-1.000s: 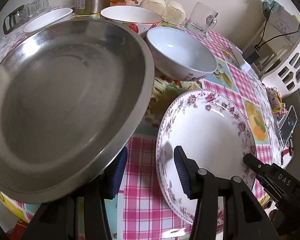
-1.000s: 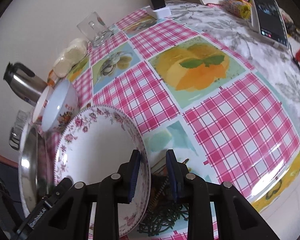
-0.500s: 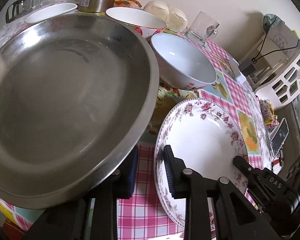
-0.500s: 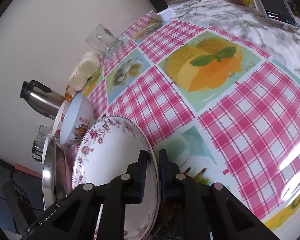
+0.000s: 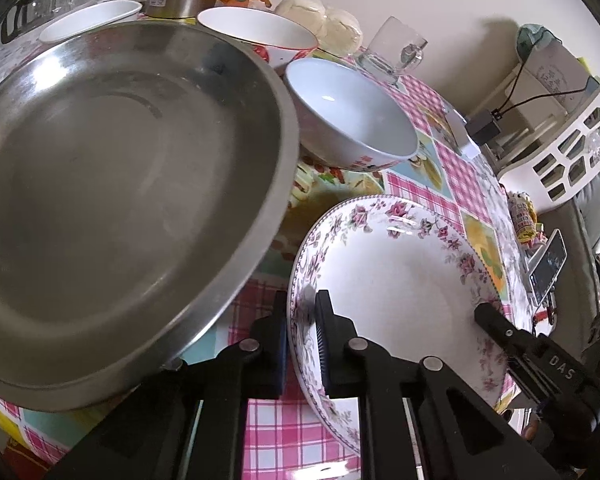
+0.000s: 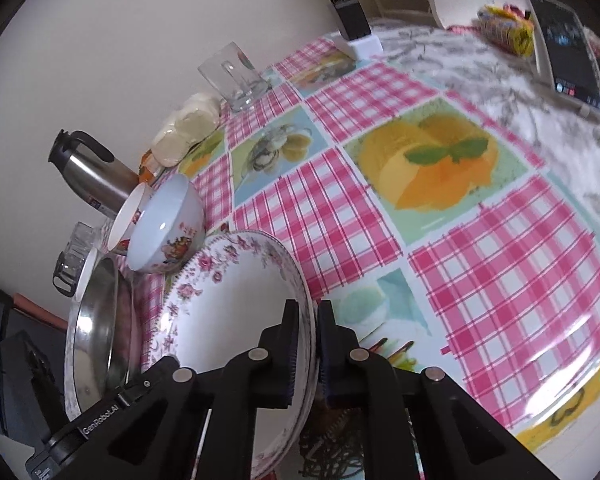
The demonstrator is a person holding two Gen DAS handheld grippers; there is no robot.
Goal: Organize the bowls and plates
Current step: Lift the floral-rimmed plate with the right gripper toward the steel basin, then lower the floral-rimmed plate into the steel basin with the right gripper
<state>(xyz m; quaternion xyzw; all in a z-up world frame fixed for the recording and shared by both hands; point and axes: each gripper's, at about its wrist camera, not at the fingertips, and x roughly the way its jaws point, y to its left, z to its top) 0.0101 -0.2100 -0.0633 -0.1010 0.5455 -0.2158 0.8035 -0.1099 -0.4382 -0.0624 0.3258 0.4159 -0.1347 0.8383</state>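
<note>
Beside the steel pan (image 5: pixel 112 184), both jaws clamp the floral plate's (image 5: pixel 400 280) rim.

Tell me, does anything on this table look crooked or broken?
Nothing looks broken or spilled. The oddest thing is the steel pan: it sits tilted, its edge overhanging the tablecloth. The floral plate is pinched on opposite rims by the left gripper and right gripper.

Floral-rimmed plate (image 5: pixel 400 280) sits lower right in my left view; steel pan (image 5: pixel 116 208) left, white bowl (image 5: pixel 352 120) above.
</note>
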